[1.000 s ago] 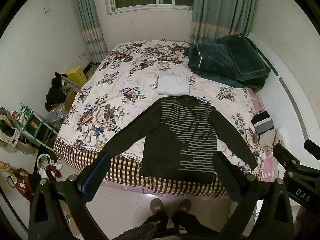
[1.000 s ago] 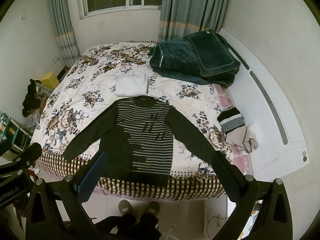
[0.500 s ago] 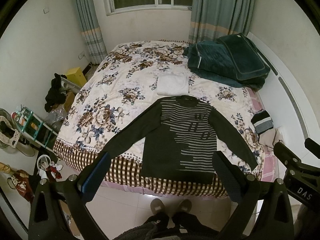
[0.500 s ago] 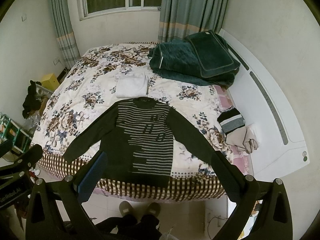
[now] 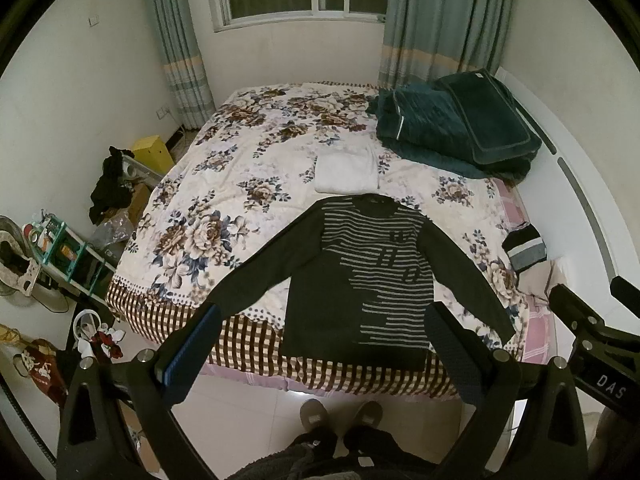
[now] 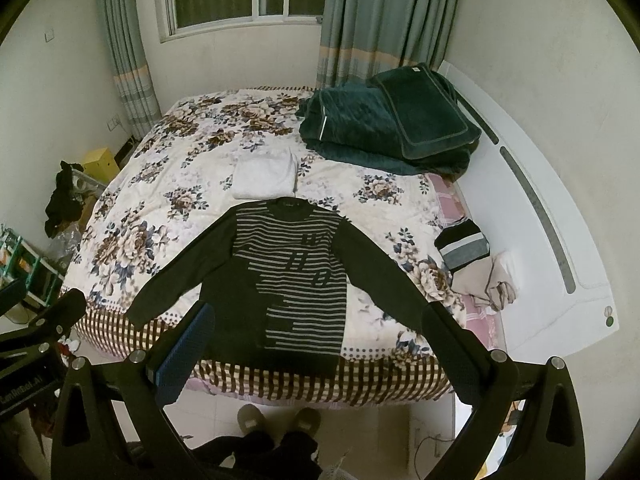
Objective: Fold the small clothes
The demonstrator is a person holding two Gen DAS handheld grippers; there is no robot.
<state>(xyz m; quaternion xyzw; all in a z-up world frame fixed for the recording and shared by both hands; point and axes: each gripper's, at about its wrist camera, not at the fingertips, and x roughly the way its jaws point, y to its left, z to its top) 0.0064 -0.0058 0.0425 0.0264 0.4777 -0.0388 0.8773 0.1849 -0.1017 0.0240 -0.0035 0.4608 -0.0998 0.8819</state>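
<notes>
At the far left of the left wrist view, a cluttered green shelf rack [image 5: 60,248] is partly cut off by the fisheye rim, and its contents cannot be told apart. A dark heap of clothing [image 5: 110,184] is draped beside a yellow box [image 5: 154,154]. The left gripper [image 5: 320,344] is held above the floor at the foot of the bed [image 5: 192,240], its jaws spread wide with nothing between them. The dark striped sweater [image 5: 360,276] is laid flat, face up, on the floral bedspread near the foot edge, sleeves stretched out to both sides; the lettering on its chest is too small to be read. A folded white garment [image 5: 346,172] is seen just beyond the collar, and a teal blanket pile [image 5: 452,128] lies at the far right corner. A folded striped item [image 5: 524,244] rests at the right edge. The person's slippers [image 5: 340,412] are visible below. On the right gripper's [image 6: 316,340] body, seen at the right edge, "DAS" can be read. In the right wrist view its jaws are likewise spread and empty, and partly cut-off print ending in "Robot.AI" is seen on the left tool.
</notes>
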